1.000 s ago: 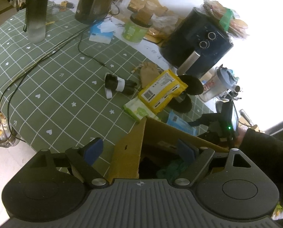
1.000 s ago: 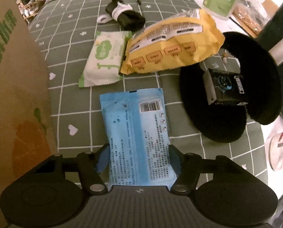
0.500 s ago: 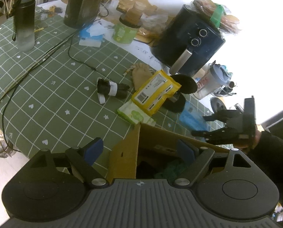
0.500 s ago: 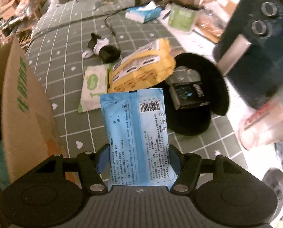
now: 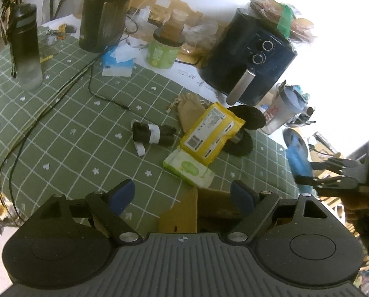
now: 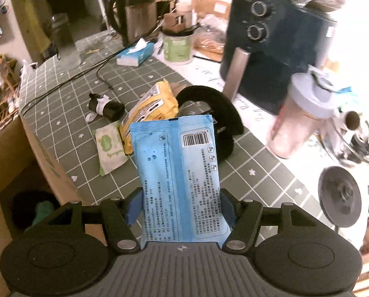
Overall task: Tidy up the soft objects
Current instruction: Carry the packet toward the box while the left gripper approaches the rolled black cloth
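Observation:
My right gripper (image 6: 180, 206) is shut on a blue wipes pack (image 6: 177, 168), which it holds above the green checked table (image 6: 68, 113); the left wrist view shows the same pack (image 5: 298, 164) in the right gripper (image 5: 300, 173) at the far right. My left gripper (image 5: 183, 195) is open and empty above the corner of a cardboard box (image 5: 184, 215). The box (image 6: 8, 163) has dark and teal soft things inside. On the table lie a yellow pack (image 5: 210, 136), a green-and-white wipes pack (image 5: 188, 168), a rolled black item with a white band (image 5: 153, 133), a tan pouch (image 5: 190, 110) and black earmuffs (image 6: 219, 113).
At the back stand a dark air fryer (image 5: 248, 59), a kettle (image 5: 102, 12), a dark bottle (image 5: 25, 47), a green tub (image 5: 163, 52) and a tissue box (image 5: 118, 60). Cables (image 5: 60, 91) cross the table. A lidded cup (image 6: 300, 116) stands at the right.
My right gripper has lifted the blue pack off the table and rolled, and now holds it in the air. The left view has shifted a little; its jaws stay open.

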`<state>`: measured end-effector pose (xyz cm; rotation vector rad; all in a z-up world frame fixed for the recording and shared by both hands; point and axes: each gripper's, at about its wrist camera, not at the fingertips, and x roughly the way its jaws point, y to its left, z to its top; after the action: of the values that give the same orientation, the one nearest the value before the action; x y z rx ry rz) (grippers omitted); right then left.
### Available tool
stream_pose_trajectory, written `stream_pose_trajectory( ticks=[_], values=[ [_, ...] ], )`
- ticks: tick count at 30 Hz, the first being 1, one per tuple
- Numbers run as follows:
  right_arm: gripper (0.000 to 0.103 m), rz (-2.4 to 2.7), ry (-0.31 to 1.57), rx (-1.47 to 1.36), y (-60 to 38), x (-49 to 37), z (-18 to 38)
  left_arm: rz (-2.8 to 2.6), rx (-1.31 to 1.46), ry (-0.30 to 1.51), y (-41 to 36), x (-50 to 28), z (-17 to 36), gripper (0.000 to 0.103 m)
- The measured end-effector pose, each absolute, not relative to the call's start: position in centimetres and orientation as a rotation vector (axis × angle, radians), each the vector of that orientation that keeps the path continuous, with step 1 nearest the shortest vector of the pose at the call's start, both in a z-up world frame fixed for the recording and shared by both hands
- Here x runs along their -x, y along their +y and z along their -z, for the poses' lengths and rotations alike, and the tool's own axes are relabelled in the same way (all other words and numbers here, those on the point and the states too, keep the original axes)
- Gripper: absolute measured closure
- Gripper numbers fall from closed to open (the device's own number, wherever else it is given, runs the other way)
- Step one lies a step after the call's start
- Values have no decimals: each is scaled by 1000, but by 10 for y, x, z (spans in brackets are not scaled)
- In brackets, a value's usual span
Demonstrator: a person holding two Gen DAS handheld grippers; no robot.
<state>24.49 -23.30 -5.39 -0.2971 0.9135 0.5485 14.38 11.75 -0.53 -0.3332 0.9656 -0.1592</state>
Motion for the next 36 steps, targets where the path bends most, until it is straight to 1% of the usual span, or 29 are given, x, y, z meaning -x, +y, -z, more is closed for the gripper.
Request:
stream_pose_trajectory(
  ticks=[6, 18, 24, 36],
  values=[
    [36, -457, 895, 224, -251, -227, 39, 180, 238, 952, 114, -162, 5, 18],
    [36, -329, 871, 68, -273, -196, 26, 182, -19, 930, 110, -210, 34, 18],
    [36, -297, 868, 3, -278, -180, 27, 216, -153, 936, 103, -233, 59, 18],
    [36, -216, 860, -77, -285, -151, 26, 324, -475, 964, 77, -277, 129, 19]
  ],
)
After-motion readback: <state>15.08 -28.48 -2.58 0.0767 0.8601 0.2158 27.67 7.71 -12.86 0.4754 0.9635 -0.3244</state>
